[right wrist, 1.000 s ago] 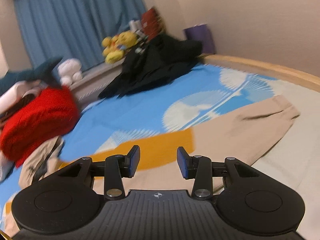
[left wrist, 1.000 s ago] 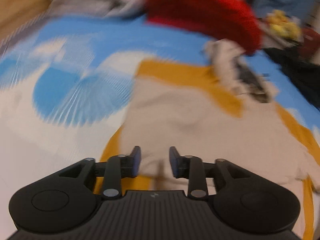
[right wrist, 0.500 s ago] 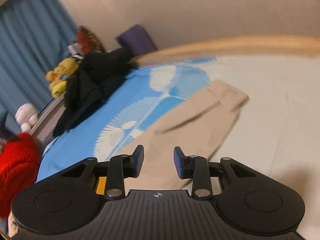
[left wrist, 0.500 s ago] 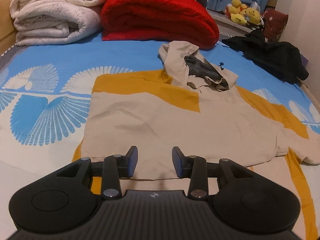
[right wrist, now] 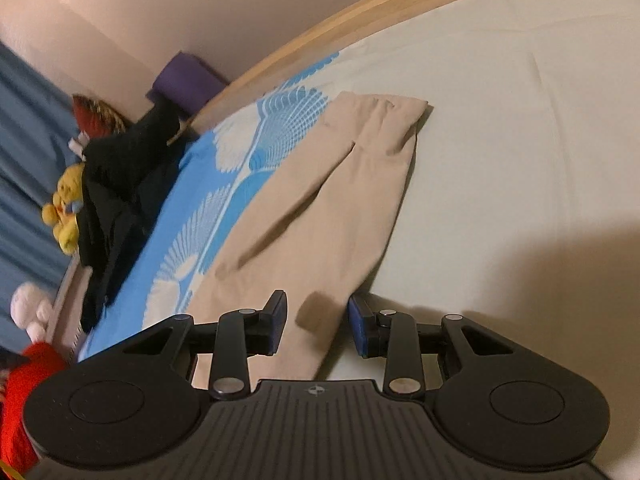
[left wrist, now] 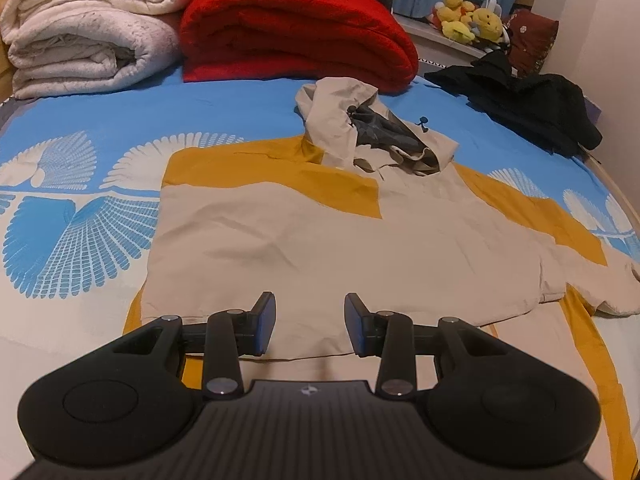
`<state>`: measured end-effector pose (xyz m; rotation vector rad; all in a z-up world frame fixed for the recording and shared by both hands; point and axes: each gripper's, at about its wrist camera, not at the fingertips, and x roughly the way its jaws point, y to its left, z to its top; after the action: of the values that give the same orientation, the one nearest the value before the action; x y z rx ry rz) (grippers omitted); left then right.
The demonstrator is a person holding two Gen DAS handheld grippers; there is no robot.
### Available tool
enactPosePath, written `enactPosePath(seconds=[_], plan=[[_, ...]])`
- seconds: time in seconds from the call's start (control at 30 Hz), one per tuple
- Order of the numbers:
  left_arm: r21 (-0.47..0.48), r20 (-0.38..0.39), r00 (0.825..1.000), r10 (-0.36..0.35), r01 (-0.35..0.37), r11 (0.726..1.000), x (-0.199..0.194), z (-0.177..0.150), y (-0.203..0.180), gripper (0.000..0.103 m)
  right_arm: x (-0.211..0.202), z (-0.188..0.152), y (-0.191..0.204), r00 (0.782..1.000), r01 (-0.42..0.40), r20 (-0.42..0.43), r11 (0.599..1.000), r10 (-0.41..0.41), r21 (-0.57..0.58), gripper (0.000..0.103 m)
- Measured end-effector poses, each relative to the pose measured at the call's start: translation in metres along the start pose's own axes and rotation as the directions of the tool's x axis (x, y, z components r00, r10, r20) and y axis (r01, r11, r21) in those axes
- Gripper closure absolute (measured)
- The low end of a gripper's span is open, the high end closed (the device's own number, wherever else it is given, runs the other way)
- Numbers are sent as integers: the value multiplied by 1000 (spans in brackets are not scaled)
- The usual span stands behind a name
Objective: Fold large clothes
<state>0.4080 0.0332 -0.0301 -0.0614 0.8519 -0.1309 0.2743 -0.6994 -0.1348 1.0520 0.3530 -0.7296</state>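
Hoodie (left wrist: 328,240) lies flat on the bed (left wrist: 240,120), hood (left wrist: 360,128) toward the head end near the red blanket (left wrist: 292,28); left side already looks folded in.

Left tongs (left wrist: 310,326) spread, nothing between them, hovering over the hoodie's bottom hem. That view was smeared a second ago and is sharp now, so this hand has settled.

Right tongs (right wrist: 318,326) part-spread, jaws narrower than a second ago and now holding about steady; they have swung down and rolled to the right sleeve (right wrist: 320,208), which stretches toward the bed's right edge. The sleeve's edge sits in the gap, but the pads aren't pressing it yet as far as I can tell.

Meaning: probably the sleeve fold comes next. The right tongs need to pinch the sleeve and carry it across the body.
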Motion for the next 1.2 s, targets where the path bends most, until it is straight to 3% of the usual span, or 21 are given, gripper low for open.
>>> enactPosePath(seconds=[0.27, 0.4, 0.47, 0.63, 0.73, 0.8, 0.87, 0.97, 1.03, 1.1, 1.13, 1.17, 1.2], plan=[[-3, -4, 1000, 4, -4, 1000, 3, 1, 1, 61, 9, 4, 1, 997, 19, 71, 1000, -20, 17, 70], [-13, 2, 1000, 8, -8, 1000, 1, 3, 5, 61, 7, 4, 6, 993, 45, 111, 999, -45, 1, 101], [-20, 7, 1000, 13, -13, 1000, -1, 5, 8, 61, 0, 5, 16, 987, 56, 151, 998, -49, -38, 102], [-58, 18, 1000, 23, -22, 998, -9, 12, 19, 61, -36, -3, 93, 955, 132, 293, 959, -56, -249, 102], [-95, 33, 999, 28, -25, 995, -17, 16, 31, 61, -73, -28, 162, 937, 86, 343, 907, 66, -411, 102], [-126, 40, 999, 37, -32, 992, -22, 19, 41, 61, -99, -60, 211, 926, 12, 323, 840, 195, -542, 102], [-160, 50, 998, 38, -29, 987, -28, 23, 52, 61, -130, -104, 260, 911, -98, 239, 737, 337, -668, 102], [-199, 72, 997, 39, -24, 980, -39, 29, 66, 61, -178, -189, 317, 866, -332, -36, 519, 500, -788, 102], [-224, 84, 996, 41, -21, 974, -45, 33, 74, 61, -206, -246, 338, 802, -504, -261, 376, 537, -777, 102], [-249, 87, 995, 40, -17, 968, -48, 34, 81, 61, -224, -300, 349, 714, -670, -499, 269, 492, -692, 98], [-259, 87, 995, 40, -17, 966, -49, 34, 83, 61, -231, -327, 349, 664, -733, -605, 227, 438, -641, 96], [-267, 84, 996, 40, -16, 963, -49, 34, 85, 61, -237, -348, 346, 630, -771, -673, 205, 388, -603, 90], [-274, 80, 996, 36, -13, 962, -49, 33, 88, 61, -241, -366, 342, 610, -790, -723, 187, 325, -584, 84]])
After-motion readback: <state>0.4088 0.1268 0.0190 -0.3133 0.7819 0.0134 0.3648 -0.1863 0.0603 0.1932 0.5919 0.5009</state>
